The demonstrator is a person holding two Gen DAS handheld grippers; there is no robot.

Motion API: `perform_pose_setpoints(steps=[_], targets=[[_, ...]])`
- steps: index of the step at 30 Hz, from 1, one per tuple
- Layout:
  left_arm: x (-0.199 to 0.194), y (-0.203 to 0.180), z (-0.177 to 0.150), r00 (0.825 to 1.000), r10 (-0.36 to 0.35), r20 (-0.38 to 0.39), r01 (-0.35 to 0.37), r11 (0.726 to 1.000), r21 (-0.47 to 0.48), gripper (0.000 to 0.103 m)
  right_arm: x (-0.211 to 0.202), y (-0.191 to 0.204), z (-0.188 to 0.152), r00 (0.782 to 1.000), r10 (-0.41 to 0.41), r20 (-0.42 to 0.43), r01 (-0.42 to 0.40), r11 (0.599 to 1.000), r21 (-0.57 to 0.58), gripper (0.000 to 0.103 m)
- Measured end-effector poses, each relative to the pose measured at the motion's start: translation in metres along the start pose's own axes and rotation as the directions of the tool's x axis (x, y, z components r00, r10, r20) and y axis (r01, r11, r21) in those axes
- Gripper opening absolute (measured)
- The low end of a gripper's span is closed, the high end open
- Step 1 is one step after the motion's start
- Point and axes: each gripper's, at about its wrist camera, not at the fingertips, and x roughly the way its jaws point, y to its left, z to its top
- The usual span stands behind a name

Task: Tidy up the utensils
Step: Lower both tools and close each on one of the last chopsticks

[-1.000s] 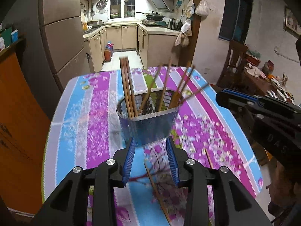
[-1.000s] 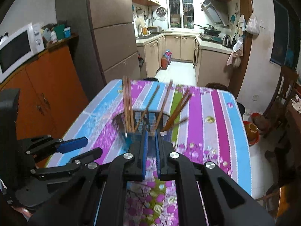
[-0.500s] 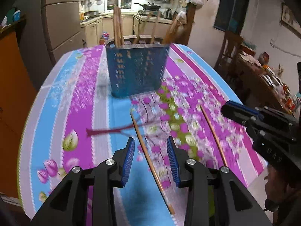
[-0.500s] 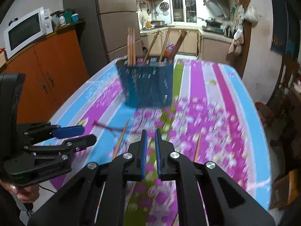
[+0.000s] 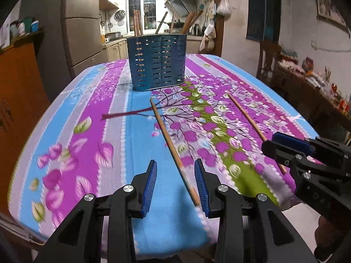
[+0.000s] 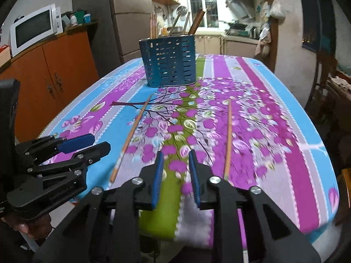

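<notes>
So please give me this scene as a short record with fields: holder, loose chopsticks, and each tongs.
holder: blue slotted holder upright on the tablecloth, several chopsticks inside
loose chopsticks: two on the cloth, left chopstick, right chopstick
left tongs: open, left chopstick's near end between the pads, not gripped
right tongs: opening, nothing between the pads

This is a home: a dining corner opening onto a kitchen. Straight ahead of the jaws, past the table [image 6: 274, 100] with its flowered cloth, are a window [image 6: 203, 2], cabinets [image 6: 210, 43] and a range hood [image 5: 176, 2]; a fridge [image 6: 129, 15] and microwave [image 6: 33, 29] stand to their left.
</notes>
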Motion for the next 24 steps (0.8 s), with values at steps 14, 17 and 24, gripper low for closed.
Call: perform_pose_setpoints(steps=[14, 17, 24], targets=[[0.008, -0.028, -0.046, 0.995, 0.047, 0.093, -0.052, 0.997, 0.058, 0.043, -0.024, -0.018, -0.059, 0.964, -0.196, 0.179, 0.202, 0.979, -0.017, 0.031], [0.007, -0.035, -0.053, 0.988, 0.071, 0.135, -0.08, 0.995, 0.066, 0.043, -0.017, -0.022, -0.065, 0.964, -0.197, 0.176, 0.203, 0.979, -0.015, 0.031], [0.006, -0.042, -0.059, 0.98, 0.093, 0.178, -0.107, 0.992, 0.072, 0.043, -0.005, -0.024, -0.074, 0.965, -0.193, 0.179, 0.199, 0.98, -0.016, 0.029]])
